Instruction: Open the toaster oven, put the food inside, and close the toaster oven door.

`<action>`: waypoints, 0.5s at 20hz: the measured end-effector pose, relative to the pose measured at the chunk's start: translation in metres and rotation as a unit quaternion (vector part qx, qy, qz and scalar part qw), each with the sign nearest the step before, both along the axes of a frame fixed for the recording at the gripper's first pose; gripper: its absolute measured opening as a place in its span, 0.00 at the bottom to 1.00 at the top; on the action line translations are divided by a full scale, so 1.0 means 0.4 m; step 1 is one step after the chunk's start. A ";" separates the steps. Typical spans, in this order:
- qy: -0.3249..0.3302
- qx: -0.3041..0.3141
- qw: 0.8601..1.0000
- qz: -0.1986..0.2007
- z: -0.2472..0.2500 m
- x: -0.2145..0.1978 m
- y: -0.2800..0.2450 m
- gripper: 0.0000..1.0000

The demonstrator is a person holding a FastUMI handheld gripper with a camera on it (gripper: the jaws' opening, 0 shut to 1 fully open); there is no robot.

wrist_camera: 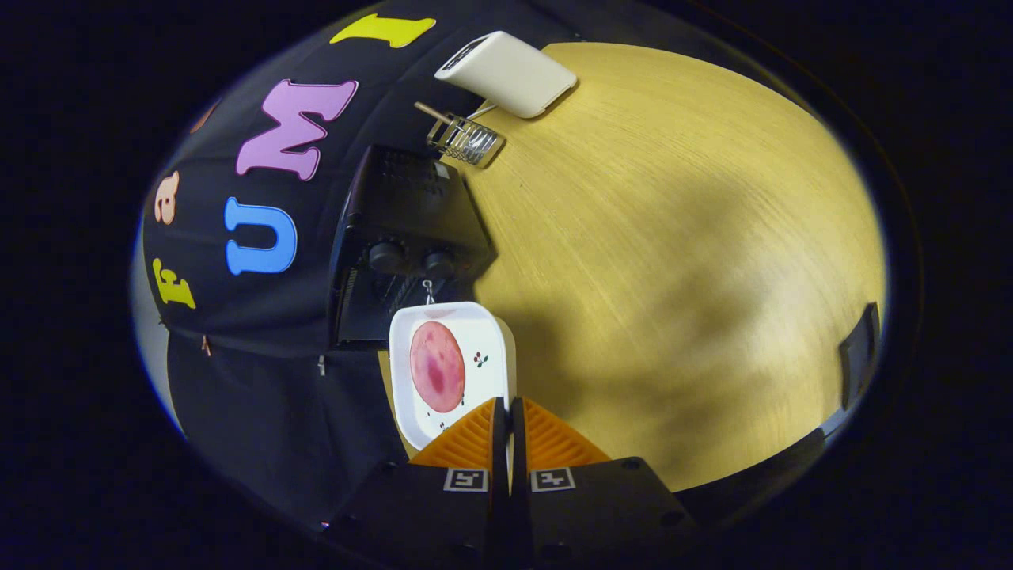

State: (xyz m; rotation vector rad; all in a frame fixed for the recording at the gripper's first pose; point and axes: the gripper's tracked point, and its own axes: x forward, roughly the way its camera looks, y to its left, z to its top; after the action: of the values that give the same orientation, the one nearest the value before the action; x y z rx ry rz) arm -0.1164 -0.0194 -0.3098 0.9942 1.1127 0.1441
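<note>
My gripper (507, 412) is shut on the near rim of a white square plate (484, 332), with both fingers pressing the edge. A round pink slice of meat (437, 366) lies on the plate. The plate is held up off the wooden table (673, 261). Just beyond the plate's far edge stands the black toaster oven (404, 206), its two knobs (386, 256) facing me. Beside the knobs the oven's front is dark, and some wire bars show there. I cannot tell how the door stands.
A white box-shaped appliance (506, 73) sits at the table's far end. A small wire rack with a wooden handle (463, 138) lies between it and the oven. A dark object (859, 352) sits at the table's edge, off to the right of my fingers.
</note>
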 end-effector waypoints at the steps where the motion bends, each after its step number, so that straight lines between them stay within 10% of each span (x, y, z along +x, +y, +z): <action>1: -0.006 0.003 1.000 -0.006 0.007 0.009 0.034 0.05; 10: 0.011 0.003 0.996 -0.087 0.005 0.108 0.260 0.05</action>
State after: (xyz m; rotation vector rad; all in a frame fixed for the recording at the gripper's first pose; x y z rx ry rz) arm -0.0732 0.0847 -0.3077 1.0952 1.0402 -0.0038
